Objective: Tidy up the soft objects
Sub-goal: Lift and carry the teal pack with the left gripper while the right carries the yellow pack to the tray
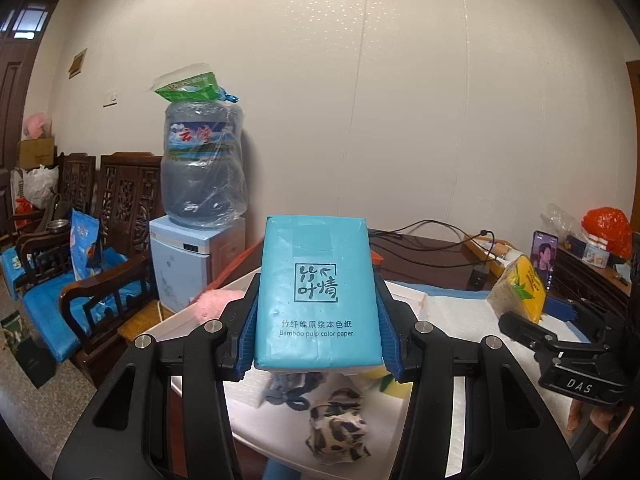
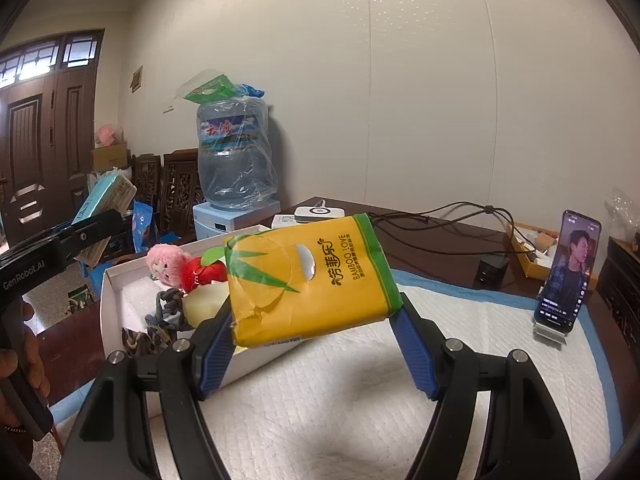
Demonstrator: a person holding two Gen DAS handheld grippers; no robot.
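The left hand-held gripper (image 1: 318,312) is clamping a blue tissue pack (image 1: 316,292) by its long sides, holding it upright in the air above the white box (image 1: 168,324). The right hand-held gripper (image 2: 316,340) is gripping a yellow tissue pack (image 2: 308,280) with its jaws fairly wide, the pack lying tilted between the blue pads, over the white pad (image 2: 360,400) on the desk (image 2: 440,240) just beside the box.

Inside the box a pink plush (image 2: 164,260), a red toy (image 2: 204,274) and a spotted cloth (image 1: 336,428) are already lying, so room is looking tight.

The yellow pack is sitting skewed, and its torn wrapper near the left pad may be giving a poor hold; it could be slipping or rotating out if swung quickly, though how firmly the pad is seated is hard to judge here. The two grippers are working near each other, so both heading for the box together risks a collision, or a pack knocking the toys over the rim.
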